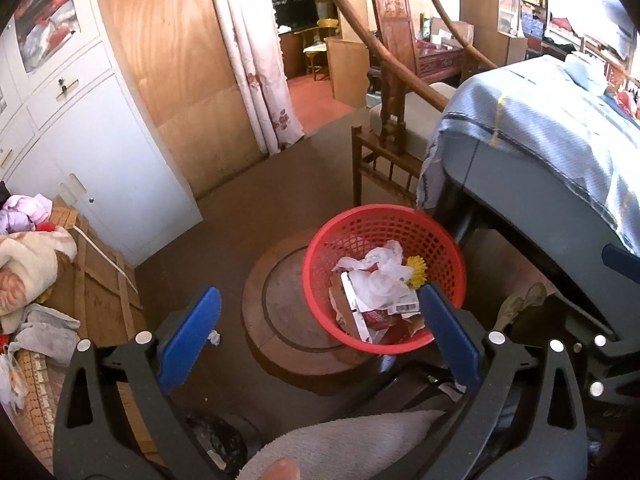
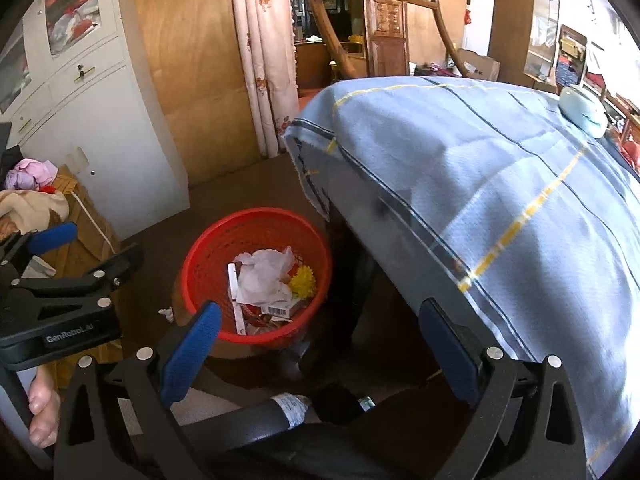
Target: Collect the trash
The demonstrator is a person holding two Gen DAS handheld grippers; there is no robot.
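A red mesh waste basket (image 1: 440, 240) stands on a round wooden block beside the table; it also shows in the right wrist view (image 2: 208, 240). It holds crumpled white paper (image 1: 380, 272), a yellow flower (image 1: 417, 273) and card packaging (image 2: 276, 310). A small white paper scrap (image 1: 215, 337) lies on the floor left of the basket, also in the right wrist view (image 2: 166, 313). My left gripper (image 1: 320, 304) is open and empty above the basket's near side. My right gripper (image 2: 320, 320) is open and empty, right of the basket near the table edge.
A table under a blue checked cloth (image 2: 480, 184) fills the right. A white cabinet (image 1: 100, 152) and a cardboard box with piled clothes (image 1: 100, 264) stand at left. A wooden chair (image 1: 392, 120) stands behind the basket. A mint-coloured object (image 2: 582, 110) lies on the cloth.
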